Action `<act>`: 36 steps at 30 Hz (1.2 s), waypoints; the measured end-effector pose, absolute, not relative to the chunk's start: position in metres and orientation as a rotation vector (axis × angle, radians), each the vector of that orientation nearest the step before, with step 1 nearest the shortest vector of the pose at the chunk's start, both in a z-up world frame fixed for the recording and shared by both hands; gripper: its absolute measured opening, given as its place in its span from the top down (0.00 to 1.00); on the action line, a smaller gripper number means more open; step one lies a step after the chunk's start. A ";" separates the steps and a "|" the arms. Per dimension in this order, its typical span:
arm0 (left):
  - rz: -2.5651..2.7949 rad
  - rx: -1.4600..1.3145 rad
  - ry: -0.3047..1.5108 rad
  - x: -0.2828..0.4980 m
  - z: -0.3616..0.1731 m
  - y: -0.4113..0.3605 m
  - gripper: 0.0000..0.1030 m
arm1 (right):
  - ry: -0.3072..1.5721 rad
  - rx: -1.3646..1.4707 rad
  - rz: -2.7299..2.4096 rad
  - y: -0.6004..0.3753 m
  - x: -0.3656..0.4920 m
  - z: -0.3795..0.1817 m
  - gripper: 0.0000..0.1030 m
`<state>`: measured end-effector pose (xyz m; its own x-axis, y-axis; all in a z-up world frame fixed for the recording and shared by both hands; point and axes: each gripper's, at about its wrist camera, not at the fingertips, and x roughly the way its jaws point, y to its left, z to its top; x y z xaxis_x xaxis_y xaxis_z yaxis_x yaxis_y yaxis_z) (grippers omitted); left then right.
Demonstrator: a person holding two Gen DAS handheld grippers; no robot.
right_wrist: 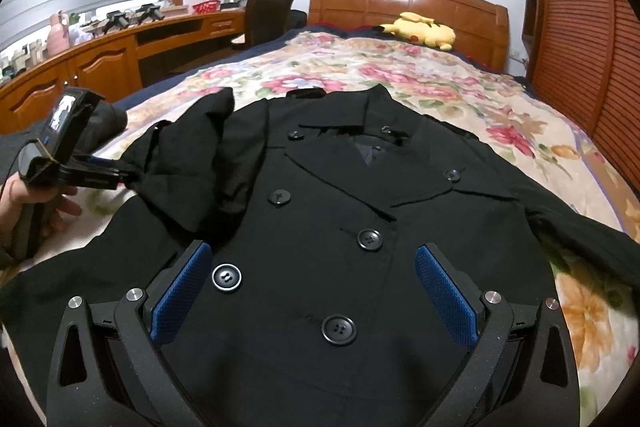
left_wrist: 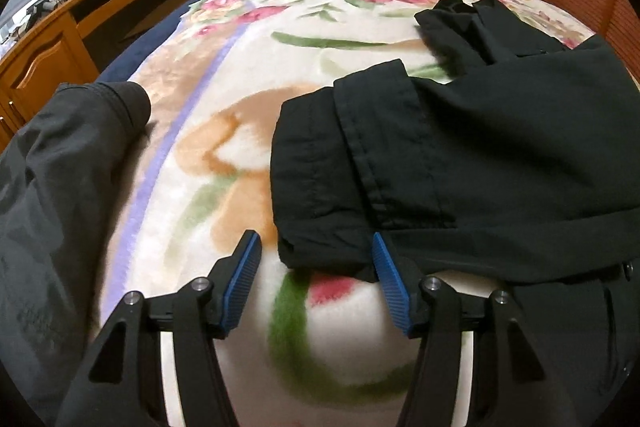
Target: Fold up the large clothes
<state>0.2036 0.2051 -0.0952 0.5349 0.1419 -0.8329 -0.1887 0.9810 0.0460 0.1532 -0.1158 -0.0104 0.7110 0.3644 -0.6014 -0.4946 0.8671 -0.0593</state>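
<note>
A black double-breasted coat (right_wrist: 340, 211) lies face up on a floral blanket (right_wrist: 440, 79) that covers the bed, its collar toward the wooden headboard (right_wrist: 408, 3) and its buttons showing down the front. One sleeve (right_wrist: 200, 155) is folded inward across the chest; the other sleeve (right_wrist: 580, 231) stretches out over the blanket. The left gripper (left_wrist: 316, 263) hangs just above the cuff end of the folded sleeve (left_wrist: 320, 167), its 2 blue pads (left_wrist: 244, 267) standing moderately apart with the cuff's edge between them, not pressed by either; the right wrist view shows the same gripper (right_wrist: 120, 173) at the sleeve's tip, held by a hand (right_wrist: 36, 203). The right gripper (right_wrist: 316, 287) hovers over the coat's lower front with its jaws spread wide and nothing between them. A dark grey garment (left_wrist: 60, 187) lies at the blanket's left edge. A yellow plush toy (right_wrist: 420, 29) rests by the headboard, and a curved wooden desk (right_wrist: 120, 55) runs along the window wall.
</note>
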 end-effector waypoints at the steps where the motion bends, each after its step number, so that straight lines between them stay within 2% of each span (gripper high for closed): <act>1: 0.197 -0.048 0.990 0.204 -0.096 0.205 0.44 | 0.618 -0.224 0.481 -0.116 0.153 -0.011 0.00; 8: 0.185 -0.059 0.994 0.204 -0.096 0.207 0.44 | 0.622 -0.229 0.481 -0.115 0.153 -0.013 0.00; 10: 0.161 -0.066 0.993 0.204 -0.098 0.209 0.48 | 0.621 -0.230 0.481 -0.115 0.153 -0.013 0.00; 11: 0.145 -0.088 0.995 0.203 -0.098 0.212 0.53 | 0.621 -0.231 0.481 -0.115 0.154 -0.012 0.00; 13: 0.133 -0.112 0.991 0.202 -0.094 0.214 0.70 | 0.616 -0.235 0.481 -0.116 0.153 -0.011 0.00; 14: 0.119 -0.124 0.988 0.201 -0.090 0.214 0.84 | 0.612 -0.233 0.482 -0.117 0.153 -0.009 0.00; 15: 0.124 -0.123 0.978 0.199 -0.085 0.212 0.92 | 0.611 -0.225 0.486 -0.119 0.154 -0.007 0.00; 24: 0.081 -0.062 0.764 0.175 -0.008 0.159 0.97 | 0.611 -0.210 0.484 -0.135 0.154 -0.001 0.00; 36: -0.138 0.050 0.635 0.150 0.056 0.045 0.97 | 0.585 -0.171 0.433 -0.174 0.147 0.016 0.00</act>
